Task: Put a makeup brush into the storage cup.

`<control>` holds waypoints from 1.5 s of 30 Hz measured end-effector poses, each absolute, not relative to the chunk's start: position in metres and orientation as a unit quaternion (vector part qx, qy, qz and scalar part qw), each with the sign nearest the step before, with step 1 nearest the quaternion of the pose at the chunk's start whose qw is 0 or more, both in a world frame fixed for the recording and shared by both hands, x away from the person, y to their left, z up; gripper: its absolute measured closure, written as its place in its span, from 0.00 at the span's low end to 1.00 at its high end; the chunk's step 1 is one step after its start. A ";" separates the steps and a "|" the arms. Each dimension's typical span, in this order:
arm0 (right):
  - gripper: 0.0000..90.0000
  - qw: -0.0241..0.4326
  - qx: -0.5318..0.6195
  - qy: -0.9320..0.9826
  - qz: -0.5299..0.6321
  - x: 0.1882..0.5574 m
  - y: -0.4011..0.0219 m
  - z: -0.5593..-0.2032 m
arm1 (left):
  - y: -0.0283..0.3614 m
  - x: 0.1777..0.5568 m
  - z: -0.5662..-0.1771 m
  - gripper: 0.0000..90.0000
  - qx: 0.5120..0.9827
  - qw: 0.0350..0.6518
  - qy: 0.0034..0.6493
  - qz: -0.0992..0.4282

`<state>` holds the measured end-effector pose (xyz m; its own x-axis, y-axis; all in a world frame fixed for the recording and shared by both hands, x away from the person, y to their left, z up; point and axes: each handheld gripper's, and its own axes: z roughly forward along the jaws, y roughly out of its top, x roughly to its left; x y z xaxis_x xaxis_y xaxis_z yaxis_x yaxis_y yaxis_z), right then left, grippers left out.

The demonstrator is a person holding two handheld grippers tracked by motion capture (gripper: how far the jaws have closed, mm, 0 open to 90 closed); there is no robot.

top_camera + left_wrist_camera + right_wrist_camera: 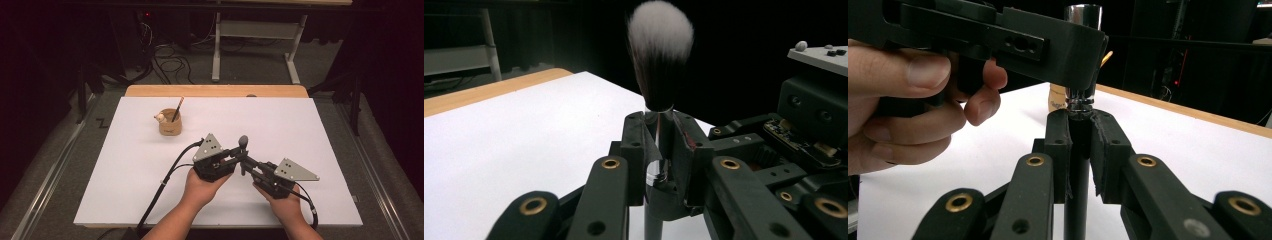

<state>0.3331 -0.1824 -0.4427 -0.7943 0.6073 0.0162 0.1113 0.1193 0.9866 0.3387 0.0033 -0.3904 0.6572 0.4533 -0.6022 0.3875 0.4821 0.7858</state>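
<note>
A makeup brush (243, 142) stands upright over the white table top (310, 130), held by both grippers. My left gripper (240, 155) comes in from the left and is shut on the brush's silver ferrule (658, 117), just under the dark, white-tipped bristles (659, 45). My right gripper (246, 164) comes in from the right, lower down, and is shut on the black handle (1077, 200). In the right gripper view its jaws (1079, 145) clamp the handle right below the left gripper's jaw, with the left hand (908, 100) beside it.
A small brown cup (170, 125) holding a pencil and a little white figure stands at the back left of the white sheet. A wooden table edge (215, 90) runs behind the sheet. Cables trail from both grippers toward the front edge.
</note>
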 end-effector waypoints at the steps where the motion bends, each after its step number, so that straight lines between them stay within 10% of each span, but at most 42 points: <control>1: 0.90 0.201 0.250 0.720 0.615 0.333 -0.182 -0.443 | 0.003 0.339 -0.390 0.87 0.508 0.755 0.414 0.021; 9: 0.88 0.197 0.254 0.719 0.616 0.333 -0.182 -0.443 | 0.002 0.337 -0.391 0.87 0.510 0.756 0.409 0.027; 22: 0.52 0.175 0.255 0.726 0.615 0.337 -0.180 -0.445 | 0.008 0.337 -0.389 0.87 0.512 0.756 0.406 0.046; 45: 0.33 0.169 0.271 0.729 0.605 0.339 -0.186 -0.450 | 0.051 0.338 -0.395 0.87 0.495 0.755 0.424 0.074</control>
